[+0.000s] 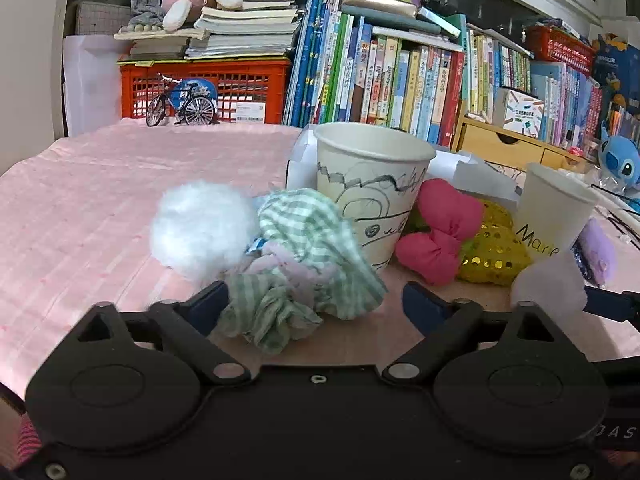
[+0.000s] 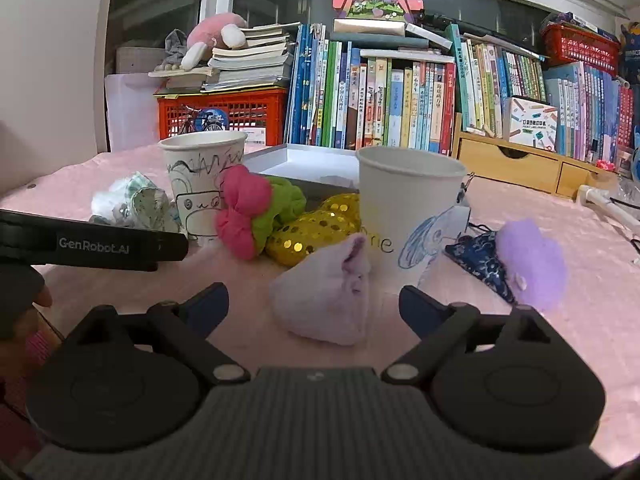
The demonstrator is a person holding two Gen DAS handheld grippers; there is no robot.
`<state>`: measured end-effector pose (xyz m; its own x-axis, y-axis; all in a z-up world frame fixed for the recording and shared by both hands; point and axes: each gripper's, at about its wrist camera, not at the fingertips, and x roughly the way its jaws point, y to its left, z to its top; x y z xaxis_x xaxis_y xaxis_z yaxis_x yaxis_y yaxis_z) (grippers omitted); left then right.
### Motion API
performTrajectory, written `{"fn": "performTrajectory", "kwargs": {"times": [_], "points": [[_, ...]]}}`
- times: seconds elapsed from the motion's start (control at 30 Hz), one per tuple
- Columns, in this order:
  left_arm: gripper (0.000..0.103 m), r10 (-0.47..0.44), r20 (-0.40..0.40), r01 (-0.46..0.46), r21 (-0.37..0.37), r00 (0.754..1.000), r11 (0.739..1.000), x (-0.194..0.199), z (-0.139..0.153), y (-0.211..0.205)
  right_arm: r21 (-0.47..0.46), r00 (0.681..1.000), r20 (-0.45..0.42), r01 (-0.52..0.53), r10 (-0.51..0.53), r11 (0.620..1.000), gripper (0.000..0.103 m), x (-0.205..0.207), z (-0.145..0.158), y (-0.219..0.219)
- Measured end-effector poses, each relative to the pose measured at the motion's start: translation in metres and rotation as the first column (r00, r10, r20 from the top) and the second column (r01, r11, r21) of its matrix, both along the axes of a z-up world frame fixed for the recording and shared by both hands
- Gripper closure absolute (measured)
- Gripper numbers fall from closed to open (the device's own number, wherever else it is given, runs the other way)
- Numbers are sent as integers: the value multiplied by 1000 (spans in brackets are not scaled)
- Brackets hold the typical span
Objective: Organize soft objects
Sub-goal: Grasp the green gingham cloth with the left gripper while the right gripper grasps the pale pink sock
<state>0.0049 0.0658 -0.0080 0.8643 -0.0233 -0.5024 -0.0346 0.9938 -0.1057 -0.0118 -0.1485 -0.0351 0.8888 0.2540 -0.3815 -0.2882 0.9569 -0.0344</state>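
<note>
Soft objects lie on a pink tablecloth around two paper cups. My left gripper (image 1: 316,300) is open, its fingers either side of a green striped cloth (image 1: 304,264), with a white fluffy ball (image 1: 200,228) just left of it. A doodled cup (image 1: 372,188) stands behind. My right gripper (image 2: 314,304) is open around a pale lilac pouch (image 2: 328,296) lying in front of the second cup (image 2: 408,208). A pink and green plush (image 2: 248,208), a gold sequin piece (image 2: 316,228), a blue patterned pouch (image 2: 480,260) and a purple fluffy ball (image 2: 532,260) lie nearby.
A grey tray (image 2: 304,160) sits behind the cups. Books (image 2: 380,92), a red crate (image 2: 224,112), a wooden drawer box (image 2: 516,164) and a model bicycle (image 1: 180,104) line the back. The left gripper body (image 2: 92,240) shows in the right wrist view.
</note>
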Motion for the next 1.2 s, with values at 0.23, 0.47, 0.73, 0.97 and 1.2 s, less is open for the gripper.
{"fn": "performTrajectory", "kwargs": {"times": [0.23,0.47,0.73,0.97,1.2], "points": [[51,20,5,-20,5,1000,1000,-2,0,4,9,1000,-21,4,-3,1000,21,2,-2,0],[63,20,9,-20,50,1000,999,-10,1,-2,1,1000,-30,0,0,1000,40,2,-4,2],[64,-7,54,2,95,999,995,-25,15,-13,-1,1000,-19,2,-2,1000,52,-1,-1,-1],[64,-12,82,4,101,997,995,-34,30,-16,13,1000,1,-24,24,1000,53,-7,5,-1],[64,-21,127,10,81,992,997,-42,56,-13,41,998,43,-43,41,998,53,-12,21,-3]]}}
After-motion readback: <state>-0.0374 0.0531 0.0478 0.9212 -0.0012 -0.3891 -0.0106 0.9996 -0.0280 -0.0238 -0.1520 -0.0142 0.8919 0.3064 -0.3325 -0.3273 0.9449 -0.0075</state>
